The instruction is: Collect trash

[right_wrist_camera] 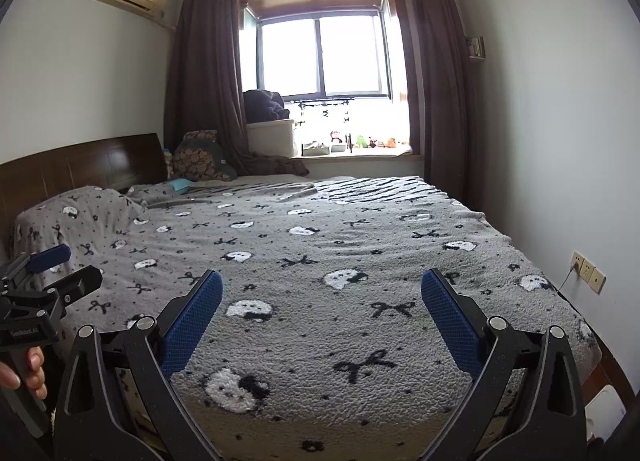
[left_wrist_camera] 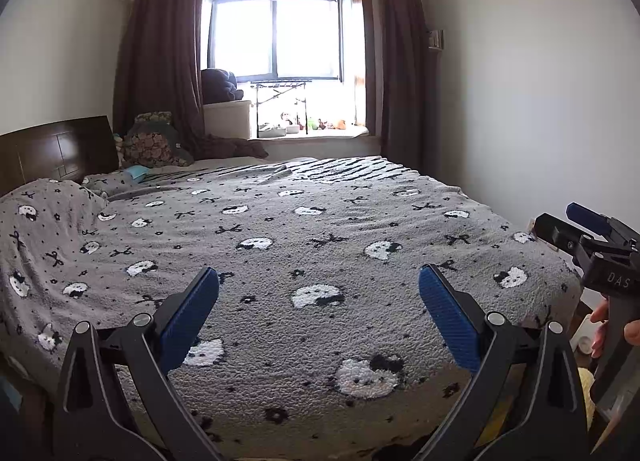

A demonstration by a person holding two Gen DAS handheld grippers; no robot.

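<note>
At the bottom of each wrist view, the left gripper [left_wrist_camera: 319,293] and right gripper [right_wrist_camera: 322,297] are spread wide and hold nothing, side by side above the bed's near edge, likely to scan it. The grey cat-print blanket [left_wrist_camera: 304,245] fills mid-frame with no trash I can pick out. Upper left, a small light-blue thing [right_wrist_camera: 179,184] near the headboard [right_wrist_camera: 80,169] is too small to identify.

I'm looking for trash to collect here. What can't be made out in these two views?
- Windowsill items: too small and backlit in both views.
- Light blue item by the headboard: small, partly hidden by bedding.
- Floor beside the bed: cut off by the right wrist frame edge.
- Both hand-held grippers, left and right, open, empty.
</note>
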